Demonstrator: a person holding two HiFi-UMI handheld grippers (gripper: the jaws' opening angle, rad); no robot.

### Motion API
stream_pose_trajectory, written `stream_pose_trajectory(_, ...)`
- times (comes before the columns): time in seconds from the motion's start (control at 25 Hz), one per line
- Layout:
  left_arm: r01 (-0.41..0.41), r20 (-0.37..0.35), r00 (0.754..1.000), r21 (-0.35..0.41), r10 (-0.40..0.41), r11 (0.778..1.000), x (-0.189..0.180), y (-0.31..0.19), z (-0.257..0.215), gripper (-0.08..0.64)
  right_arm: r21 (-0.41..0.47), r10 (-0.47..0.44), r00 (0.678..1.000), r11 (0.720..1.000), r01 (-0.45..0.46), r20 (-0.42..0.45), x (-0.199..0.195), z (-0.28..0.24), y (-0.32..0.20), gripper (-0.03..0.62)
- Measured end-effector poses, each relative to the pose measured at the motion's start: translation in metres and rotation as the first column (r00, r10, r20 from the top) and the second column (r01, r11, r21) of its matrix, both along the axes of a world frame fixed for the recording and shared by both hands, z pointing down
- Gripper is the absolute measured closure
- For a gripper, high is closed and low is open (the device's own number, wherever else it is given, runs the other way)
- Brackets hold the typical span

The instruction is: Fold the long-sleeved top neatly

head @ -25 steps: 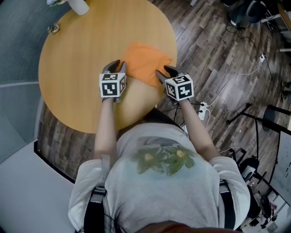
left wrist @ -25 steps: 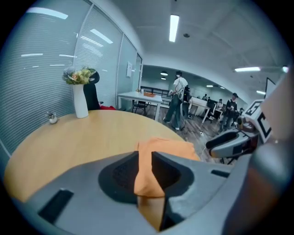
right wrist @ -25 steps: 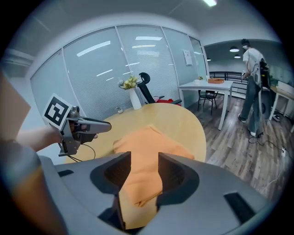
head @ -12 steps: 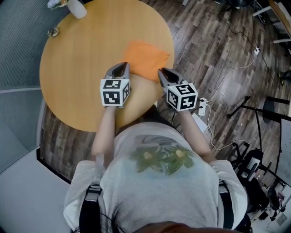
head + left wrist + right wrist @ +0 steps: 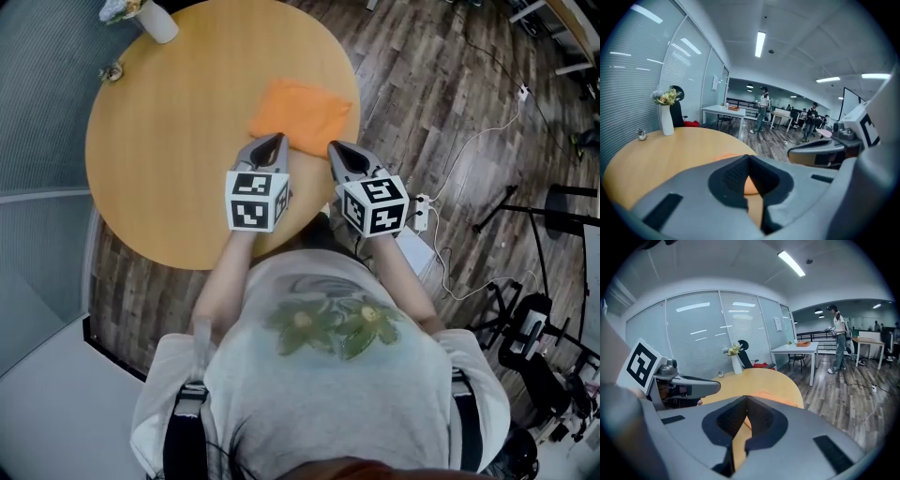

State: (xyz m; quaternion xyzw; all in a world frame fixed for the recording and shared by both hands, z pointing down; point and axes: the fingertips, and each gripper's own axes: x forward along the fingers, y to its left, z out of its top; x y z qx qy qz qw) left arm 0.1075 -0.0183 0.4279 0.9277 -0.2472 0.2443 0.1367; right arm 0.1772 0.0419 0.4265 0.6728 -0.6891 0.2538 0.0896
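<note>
The orange long-sleeved top (image 5: 302, 105) lies folded into a small rectangle on the round wooden table (image 5: 178, 141), near its right edge. My left gripper (image 5: 276, 138) hangs above the table just short of the top's near edge, jaws shut with nothing in them. My right gripper (image 5: 335, 146) hovers beside it at the near right corner of the top; its jaws have just been closing and meet on nothing. In the left gripper view the shut jaws (image 5: 749, 158) point over the top (image 5: 726, 156). The right gripper view shows its closed jaws (image 5: 746, 398) and the top (image 5: 780, 399) beyond.
A white vase with flowers (image 5: 157, 14) and a small metal object (image 5: 112, 70) stand at the table's far left edge. Cables and a power strip (image 5: 417, 211) lie on the wooden floor to the right. People and desks (image 5: 764, 110) are far off.
Both grippers have lifted and drawn back from the top's near edge toward the person. The jaws of both have closed, empty. The top stays folded on the table.
</note>
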Motion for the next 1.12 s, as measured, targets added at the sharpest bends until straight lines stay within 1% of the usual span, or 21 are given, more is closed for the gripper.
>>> stream_pose_trajectory(0.2, -0.04, -0.031, 0.999, 0.005, 0.041, 0.999, -0.002, 0.018, -0.014, 0.555, 0.047, 0.006, 1.0, 0.999, -0.004, -0.025, -0.014, -0.022, 0.005, 0.574)
stream_pose_trajectory(0.32, -0.066, -0.032, 0.997, 0.017, 0.067, 0.998, -0.003, 0.027, -0.021, 0.557, 0.054, 0.002, 0.999, 0.999, 0.001, -0.054, -0.021, -0.031, 0.007, 0.574)
stream_pose_trajectory(0.48, -0.067, -0.023, 0.997, 0.043, 0.068, 0.997, -0.008, 0.03, -0.028, 0.555, 0.047, 0.004, 0.994, 0.999, 0.001, -0.106, -0.027, -0.037, 0.012, 0.574)
stream_pose_trajectory(0.84, -0.105, -0.04, 0.994, 0.037, 0.106, 0.994, -0.008, 0.041, -0.039, 0.557, 0.053, 0.011, 0.996, 0.999, -0.006, -0.087, -0.039, -0.046, 0.019, 0.574)
stream_pose_trajectory(1.12, -0.127, -0.033, 0.991, 0.022, 0.128, 0.992, -0.011, 0.049, -0.038, 0.557, 0.05, 0.012, 0.997, 0.999, -0.008, -0.075, -0.044, -0.049, 0.023, 0.574)
